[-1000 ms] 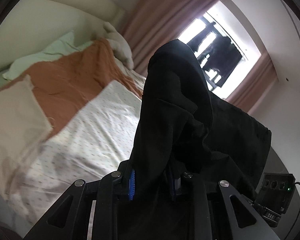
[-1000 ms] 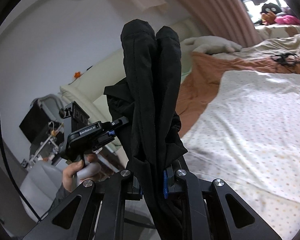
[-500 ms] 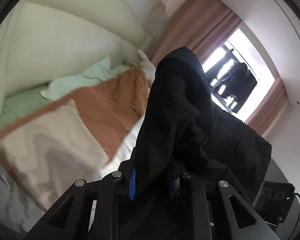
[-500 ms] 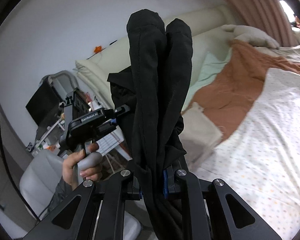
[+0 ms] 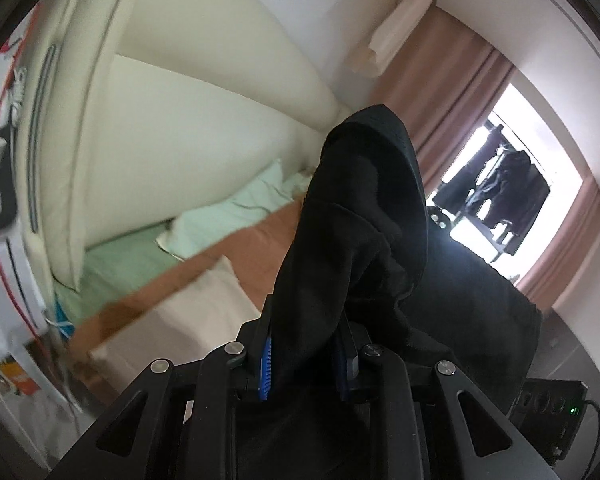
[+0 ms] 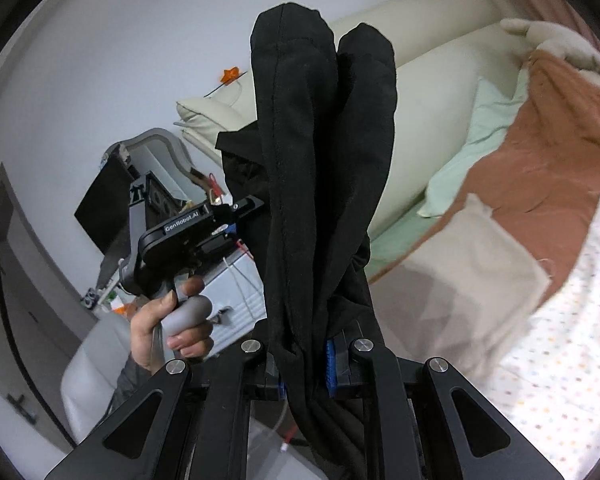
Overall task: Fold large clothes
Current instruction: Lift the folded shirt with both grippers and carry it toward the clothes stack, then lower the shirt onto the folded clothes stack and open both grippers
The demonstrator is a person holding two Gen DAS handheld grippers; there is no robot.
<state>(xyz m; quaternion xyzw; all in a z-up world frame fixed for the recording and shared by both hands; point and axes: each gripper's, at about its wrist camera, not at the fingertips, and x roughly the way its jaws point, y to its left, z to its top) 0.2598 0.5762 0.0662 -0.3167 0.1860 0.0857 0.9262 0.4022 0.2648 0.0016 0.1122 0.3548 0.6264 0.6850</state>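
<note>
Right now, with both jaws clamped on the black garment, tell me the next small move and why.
Probably carry the black garment across over the dotted bedspread and lower it there. The right gripper and left gripper each pinch a bunched fold, the cloth hangs in the air between them, and nothing is spread flat yet, so a fold can hardly start without a surface under it.

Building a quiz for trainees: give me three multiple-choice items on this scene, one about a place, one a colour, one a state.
1. Where does the pale green pillow lie? A on the floor B against the cream padded headboard C on a chair
2. What colour is the cloth garment held up? A black B red C white
3. The right tool is: A open, empty B shut on the garment C out of view

B: pale green pillow rests at cream padded headboard.
A: cloth garment is black.
B: right tool clamps the fabric.
</note>
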